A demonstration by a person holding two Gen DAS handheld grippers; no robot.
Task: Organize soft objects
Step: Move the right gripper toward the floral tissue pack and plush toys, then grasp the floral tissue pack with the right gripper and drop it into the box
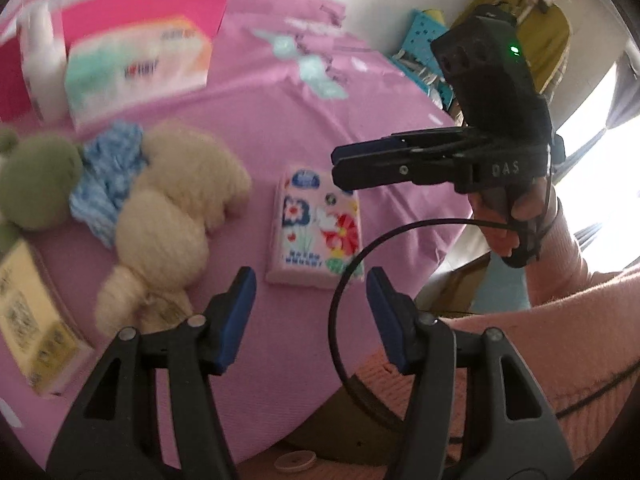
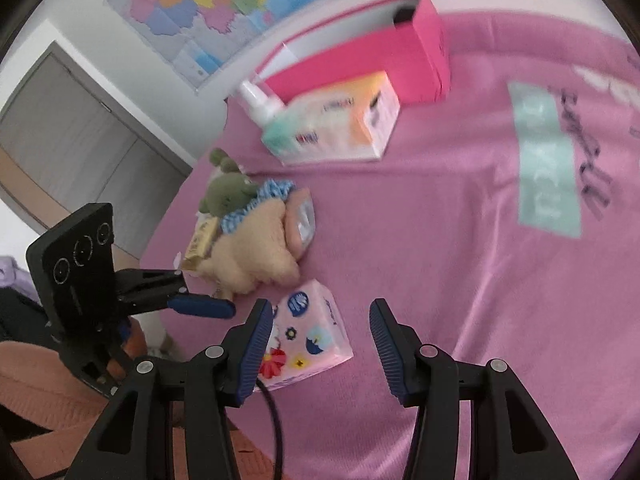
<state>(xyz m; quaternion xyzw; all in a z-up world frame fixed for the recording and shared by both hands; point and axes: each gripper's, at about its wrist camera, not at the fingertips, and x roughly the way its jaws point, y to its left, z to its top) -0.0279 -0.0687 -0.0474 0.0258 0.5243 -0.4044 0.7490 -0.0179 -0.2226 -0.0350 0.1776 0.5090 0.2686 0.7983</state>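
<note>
A pink flowered tissue pack (image 1: 316, 226) lies on the pink cloth near the front edge; it also shows in the right wrist view (image 2: 306, 338). A beige plush (image 1: 180, 216), a blue knitted piece (image 1: 108, 176) and a green plush (image 1: 36, 180) lie in a heap to its left, seen too in the right wrist view (image 2: 256, 236). My left gripper (image 1: 310, 304) is open and empty just short of the pack. My right gripper (image 2: 322, 340) is open and empty, with the pack by its left finger. The right gripper also shows in the left wrist view (image 1: 340, 164), side on.
A tissue box (image 2: 336, 128), a white bottle (image 2: 260, 104) and a magenta box (image 2: 372, 48) stand at the back. A yellow packet (image 1: 32, 320) lies left of the plush heap. A black cable (image 1: 352, 280) loops over the table's front edge.
</note>
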